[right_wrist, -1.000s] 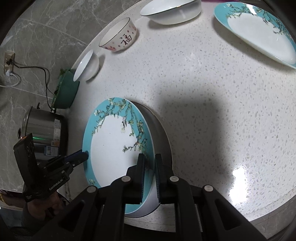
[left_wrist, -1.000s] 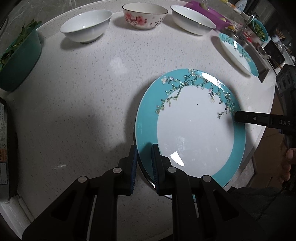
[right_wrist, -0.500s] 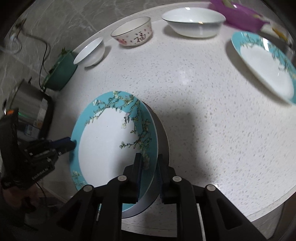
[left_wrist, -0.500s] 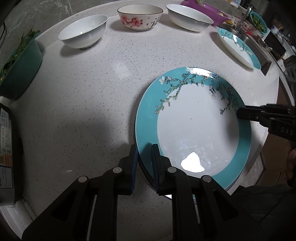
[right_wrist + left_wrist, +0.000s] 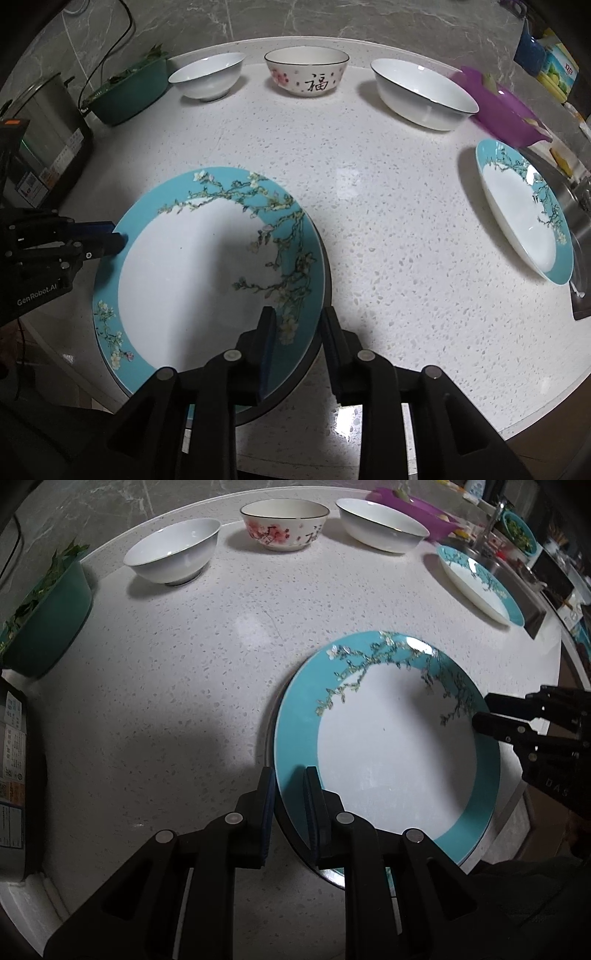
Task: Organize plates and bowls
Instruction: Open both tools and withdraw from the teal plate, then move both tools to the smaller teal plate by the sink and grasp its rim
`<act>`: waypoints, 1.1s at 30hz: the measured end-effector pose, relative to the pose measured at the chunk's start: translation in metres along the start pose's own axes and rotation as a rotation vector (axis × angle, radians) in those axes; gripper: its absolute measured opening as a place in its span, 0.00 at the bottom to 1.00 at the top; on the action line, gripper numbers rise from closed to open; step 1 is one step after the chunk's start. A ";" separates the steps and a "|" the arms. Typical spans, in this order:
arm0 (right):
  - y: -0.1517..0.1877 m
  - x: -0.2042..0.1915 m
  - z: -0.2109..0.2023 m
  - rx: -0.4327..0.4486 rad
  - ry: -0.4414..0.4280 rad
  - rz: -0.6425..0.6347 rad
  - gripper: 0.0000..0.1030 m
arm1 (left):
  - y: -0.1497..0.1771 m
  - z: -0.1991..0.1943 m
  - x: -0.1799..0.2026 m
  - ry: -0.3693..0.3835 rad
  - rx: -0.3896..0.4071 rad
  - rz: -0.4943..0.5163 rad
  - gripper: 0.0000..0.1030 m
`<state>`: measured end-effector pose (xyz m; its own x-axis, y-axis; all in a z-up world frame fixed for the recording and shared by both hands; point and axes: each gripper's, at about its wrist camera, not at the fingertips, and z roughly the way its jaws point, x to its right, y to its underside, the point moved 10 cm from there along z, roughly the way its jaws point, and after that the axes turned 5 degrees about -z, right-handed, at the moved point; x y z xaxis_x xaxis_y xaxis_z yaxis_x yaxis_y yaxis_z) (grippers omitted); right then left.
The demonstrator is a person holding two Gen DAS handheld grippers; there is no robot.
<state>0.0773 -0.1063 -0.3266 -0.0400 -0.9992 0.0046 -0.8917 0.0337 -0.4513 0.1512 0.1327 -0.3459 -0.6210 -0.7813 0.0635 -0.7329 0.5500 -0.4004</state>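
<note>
My left gripper [image 5: 289, 805] straddles the near-left rim of the teal plate [image 5: 395, 746] at the tabletop's near edge, jaws slightly parted around it, not clamping. The plate seems to rest on a second one, so I judge it just stacked. My right gripper [image 5: 298, 334] has jaws spread around the opposite rim.

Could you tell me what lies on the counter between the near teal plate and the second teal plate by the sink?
Nothing: in the right wrist view, only bare speckled counter separates the near teal plate from the second teal plate.
</note>
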 end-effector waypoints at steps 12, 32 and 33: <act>0.001 0.013 -0.008 0.040 -0.015 0.023 0.59 | -0.040 -0.020 -0.009 0.057 0.110 -0.133 0.40; 0.010 0.331 -0.079 0.254 -0.451 0.651 0.94 | -0.168 -0.018 0.174 0.382 0.112 -0.492 0.99; 0.009 0.351 -0.078 0.252 -0.472 0.692 0.95 | -0.172 -0.012 0.188 0.359 0.102 -0.468 0.99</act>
<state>0.0196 -0.4545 -0.2593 -0.2946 -0.6628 -0.6884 -0.6077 0.6859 -0.4003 0.1577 -0.1052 -0.2544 -0.3065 -0.7752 0.5523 -0.9320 0.1264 -0.3399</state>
